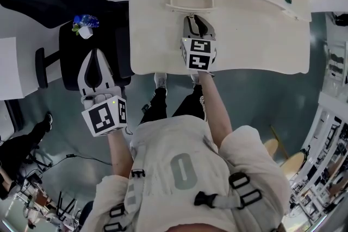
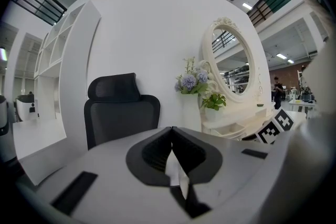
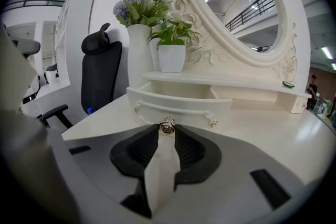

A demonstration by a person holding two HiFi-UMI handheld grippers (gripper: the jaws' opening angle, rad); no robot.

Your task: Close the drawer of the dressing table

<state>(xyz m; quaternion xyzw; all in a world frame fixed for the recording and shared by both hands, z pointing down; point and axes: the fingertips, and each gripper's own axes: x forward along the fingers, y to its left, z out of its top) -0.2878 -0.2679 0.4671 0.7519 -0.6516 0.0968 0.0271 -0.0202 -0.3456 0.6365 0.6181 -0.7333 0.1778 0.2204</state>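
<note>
The cream dressing table [image 1: 255, 41] has a small drawer [image 3: 178, 103] standing pulled out under its mirror shelf; the same drawer [image 1: 187, 1] shows in the head view. My right gripper [image 3: 167, 132] sits just in front of the drawer's curved handle [image 3: 173, 111], shut on a small sparkly silver ring [image 3: 167, 125] at its tips. In the head view the right gripper [image 1: 196, 20] rests over the tabletop, pointing at the drawer. My left gripper [image 1: 97, 58] hangs left of the table above a black office chair [image 1: 70, 70], its jaws together [image 2: 171, 135] with nothing between them.
An oval mirror [image 3: 241, 2] rises behind the drawer. A white vase of purple flowers [image 3: 137, 50] and a potted plant [image 3: 172, 55] stand on the shelf's left end. A small blue-and-white object [image 1: 84, 24] lies beside the chair. A white desk [image 1: 8, 68] lies far left.
</note>
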